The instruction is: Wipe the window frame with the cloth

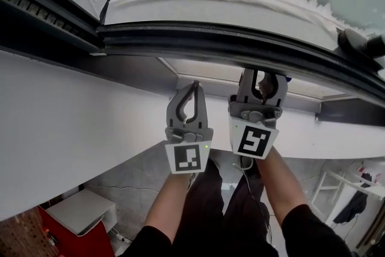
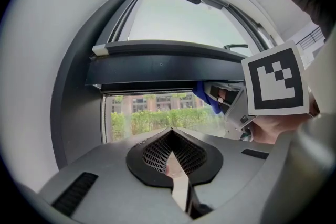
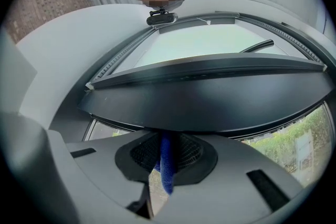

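Centre frame, the right gripper [image 1: 262, 76] clamps the blue cloth [image 3: 166, 165], seemingly against the lower edge of the dark window frame [image 1: 198, 38]. The left gripper [image 1: 191, 90], clenched empty, is just beside it.

No legible text or labels

Head view, bottom left: red cabinet [image 1: 33, 233] w/ a pale grey box [image 1: 81, 209] up against it, on grey tiled floor [image 1: 139, 170], thin white cable [image 1: 129, 189] lying across the tiles. Bottom right: white rack [image 1: 337, 180] w/ a dark garment [image 1: 355, 204] hanging on it. Left gripper view: green hedge [image 2: 157, 122] outdoors, bldgs [image 2: 152, 102] behind it.
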Motion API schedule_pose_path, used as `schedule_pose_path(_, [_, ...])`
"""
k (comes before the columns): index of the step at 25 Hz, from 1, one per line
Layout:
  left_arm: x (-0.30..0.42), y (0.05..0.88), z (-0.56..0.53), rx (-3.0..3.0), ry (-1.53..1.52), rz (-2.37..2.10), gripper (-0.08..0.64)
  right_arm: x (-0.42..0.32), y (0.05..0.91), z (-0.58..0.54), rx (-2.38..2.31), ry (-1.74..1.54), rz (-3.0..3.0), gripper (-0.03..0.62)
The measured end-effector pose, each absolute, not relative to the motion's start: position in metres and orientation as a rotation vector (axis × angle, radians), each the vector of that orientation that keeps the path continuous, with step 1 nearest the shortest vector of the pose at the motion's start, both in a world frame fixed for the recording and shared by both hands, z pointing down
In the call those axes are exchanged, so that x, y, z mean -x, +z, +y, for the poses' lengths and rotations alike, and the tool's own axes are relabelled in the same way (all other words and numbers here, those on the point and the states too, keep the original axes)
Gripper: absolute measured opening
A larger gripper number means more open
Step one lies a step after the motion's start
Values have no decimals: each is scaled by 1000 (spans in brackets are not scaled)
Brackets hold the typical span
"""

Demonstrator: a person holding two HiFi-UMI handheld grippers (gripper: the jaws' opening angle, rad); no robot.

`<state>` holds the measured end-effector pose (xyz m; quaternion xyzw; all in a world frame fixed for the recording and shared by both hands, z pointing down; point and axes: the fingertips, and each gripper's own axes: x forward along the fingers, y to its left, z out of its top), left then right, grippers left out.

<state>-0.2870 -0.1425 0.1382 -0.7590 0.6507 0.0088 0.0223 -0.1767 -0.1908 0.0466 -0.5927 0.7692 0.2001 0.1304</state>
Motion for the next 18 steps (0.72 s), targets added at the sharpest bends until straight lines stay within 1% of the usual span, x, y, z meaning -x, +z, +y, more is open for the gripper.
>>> schedule_pose_path(18, [317,145,-134,2325,22,2076,5,210,47,-191,1678,573,2265,23])
